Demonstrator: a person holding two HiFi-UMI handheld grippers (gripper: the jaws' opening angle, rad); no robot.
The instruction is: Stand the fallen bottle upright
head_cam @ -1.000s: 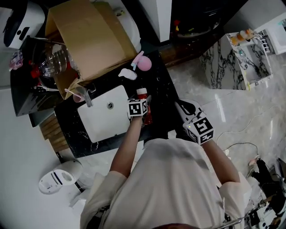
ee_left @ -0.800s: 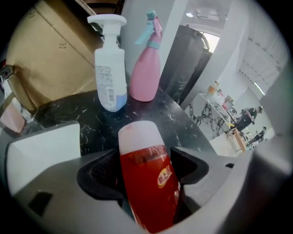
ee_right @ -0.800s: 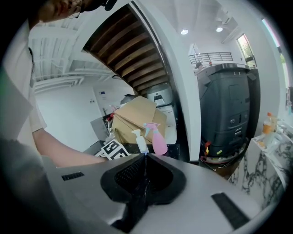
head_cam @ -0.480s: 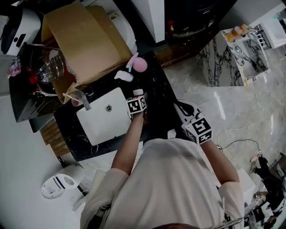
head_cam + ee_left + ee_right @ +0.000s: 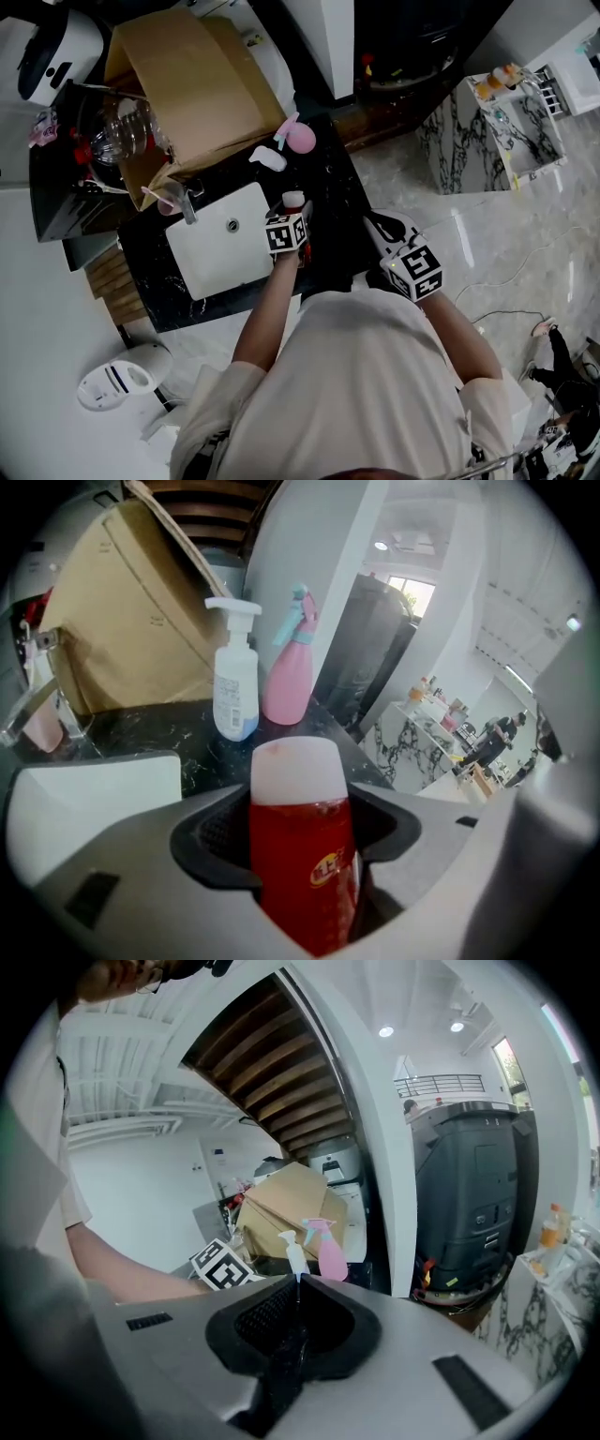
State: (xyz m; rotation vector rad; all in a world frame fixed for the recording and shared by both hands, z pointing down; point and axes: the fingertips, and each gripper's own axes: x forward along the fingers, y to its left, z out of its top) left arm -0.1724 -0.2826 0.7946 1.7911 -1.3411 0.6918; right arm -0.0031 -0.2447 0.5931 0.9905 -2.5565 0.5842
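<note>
Black stone counter (image 5: 337, 187) carries a box (image 5: 187, 84) at its far left corner and a white sink (image 5: 225, 248) mid-left. Left arm (image 5: 267, 309) reaches forward, with the left gripper (image 5: 292, 214) pitched steeply down just right of the sink. Its jaws have just been closing and clamp the red bottle (image 5: 302, 846), white cap uppermost. Right gripper (image 5: 292, 1335) is held near the counter's right edge, jaws together, nothing between them.

The head view looks steeply down from above the person onto the dark surface (image 5: 339, 187). The left gripper view sits right behind the red bottle (image 5: 302, 855), facing across that surface. The right gripper view stands farther back and looks almost level. All three share the pink spray bottle (image 5: 301, 138) and cardboard box (image 5: 187, 84).
</note>
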